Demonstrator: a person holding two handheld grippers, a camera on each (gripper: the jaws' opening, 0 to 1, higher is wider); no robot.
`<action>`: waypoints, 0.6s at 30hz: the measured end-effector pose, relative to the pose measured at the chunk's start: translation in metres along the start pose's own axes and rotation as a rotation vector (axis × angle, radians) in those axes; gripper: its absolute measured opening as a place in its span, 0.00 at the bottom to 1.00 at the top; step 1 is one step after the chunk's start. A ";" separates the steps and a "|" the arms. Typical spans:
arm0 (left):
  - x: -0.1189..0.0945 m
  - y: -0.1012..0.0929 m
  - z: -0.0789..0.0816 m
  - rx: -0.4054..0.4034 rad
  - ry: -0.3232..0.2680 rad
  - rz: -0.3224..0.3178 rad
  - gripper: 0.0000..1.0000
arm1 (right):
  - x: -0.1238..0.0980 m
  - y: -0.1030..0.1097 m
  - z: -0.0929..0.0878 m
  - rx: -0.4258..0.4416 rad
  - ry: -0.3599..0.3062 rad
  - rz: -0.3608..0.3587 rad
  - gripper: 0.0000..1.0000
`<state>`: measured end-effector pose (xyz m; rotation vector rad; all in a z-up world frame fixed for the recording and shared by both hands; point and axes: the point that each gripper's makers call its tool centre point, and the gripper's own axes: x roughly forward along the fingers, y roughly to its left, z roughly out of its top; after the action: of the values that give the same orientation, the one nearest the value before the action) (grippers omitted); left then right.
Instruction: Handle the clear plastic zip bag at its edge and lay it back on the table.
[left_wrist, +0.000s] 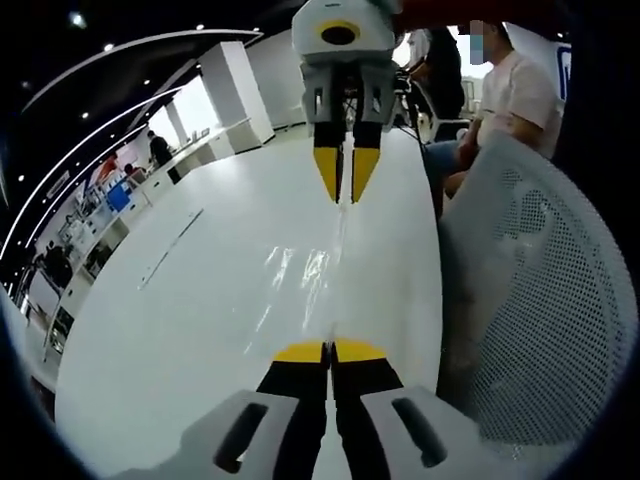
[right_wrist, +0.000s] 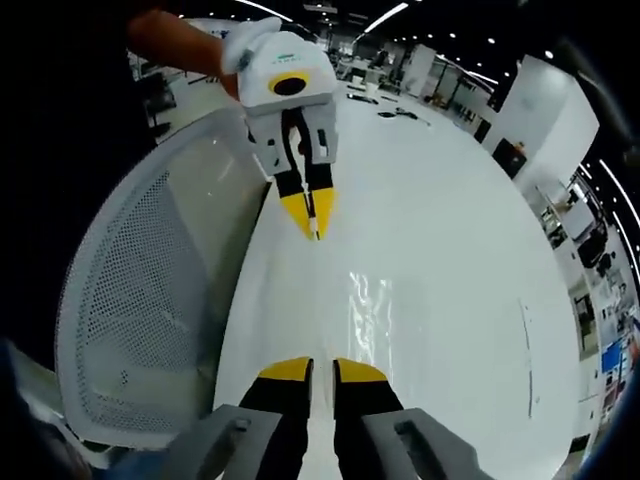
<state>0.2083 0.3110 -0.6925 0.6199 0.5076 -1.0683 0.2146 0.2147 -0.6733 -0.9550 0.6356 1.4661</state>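
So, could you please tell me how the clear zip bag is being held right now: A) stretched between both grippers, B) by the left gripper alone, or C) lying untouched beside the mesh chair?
A: the left gripper and right gripper each pinch an opposite edge of the clear zip bag.

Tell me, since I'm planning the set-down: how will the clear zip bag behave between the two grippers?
The clear zip bag shows wrinkled glare, so probably thin and floppy, sagging between grips. It looks empty, likely very light. Its glossy film may slip; the left gripper and right gripper pinch opposite edges.
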 end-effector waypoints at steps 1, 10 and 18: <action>0.000 0.000 0.000 0.002 0.000 -0.003 0.00 | 0.000 0.000 0.002 0.001 -0.006 0.000 0.05; 0.001 -0.002 0.001 0.019 0.000 -0.018 0.00 | 0.009 0.001 0.017 -0.002 -0.031 0.000 0.08; 0.003 -0.004 0.002 0.022 0.003 -0.030 0.00 | 0.019 0.002 0.034 -0.007 -0.058 0.004 0.07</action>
<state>0.2062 0.3062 -0.6934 0.6349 0.5099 -1.1022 0.2070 0.2528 -0.6723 -0.9134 0.5906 1.4953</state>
